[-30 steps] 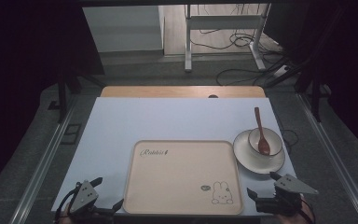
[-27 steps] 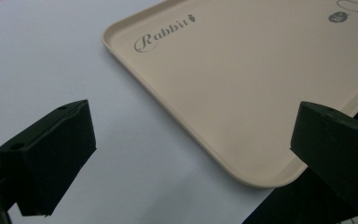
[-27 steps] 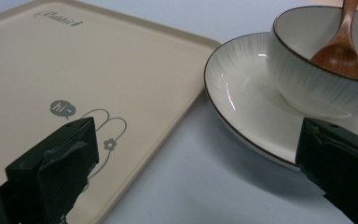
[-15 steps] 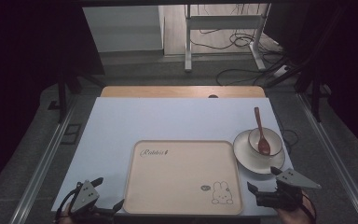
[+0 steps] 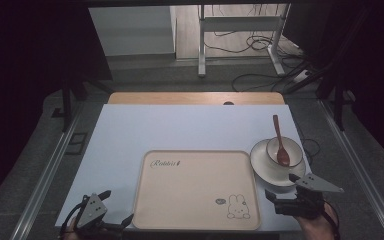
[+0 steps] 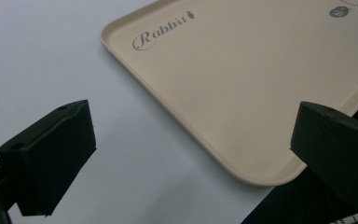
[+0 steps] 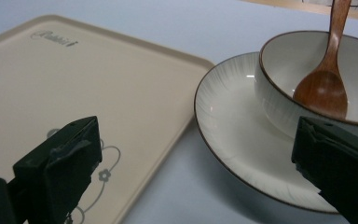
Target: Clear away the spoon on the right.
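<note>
Across the beige tray [image 5: 195, 187] runs the script word "Rabbit" [image 6: 161, 31], with a bunny drawing [image 5: 236, 206] in its near right corner. It lies on a pale blue table top [image 5: 180, 127] above a grey floor [image 5: 145, 75]. Left gripper [image 5: 111, 210] waits beside the tray's near left corner, jaws apart. Right gripper [image 5: 282, 186], jaws apart, faces the white plate [image 5: 262, 167] just right of the tray, bearing a bowl [image 5: 292, 147] with a wooden spoon [image 5: 280, 142].

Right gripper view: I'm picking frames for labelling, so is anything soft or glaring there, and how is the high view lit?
Right gripper view: black fingers blurred up close, small glints on the white ribbed plate; high view: pale blue table lit, surroundings almost black.
</note>
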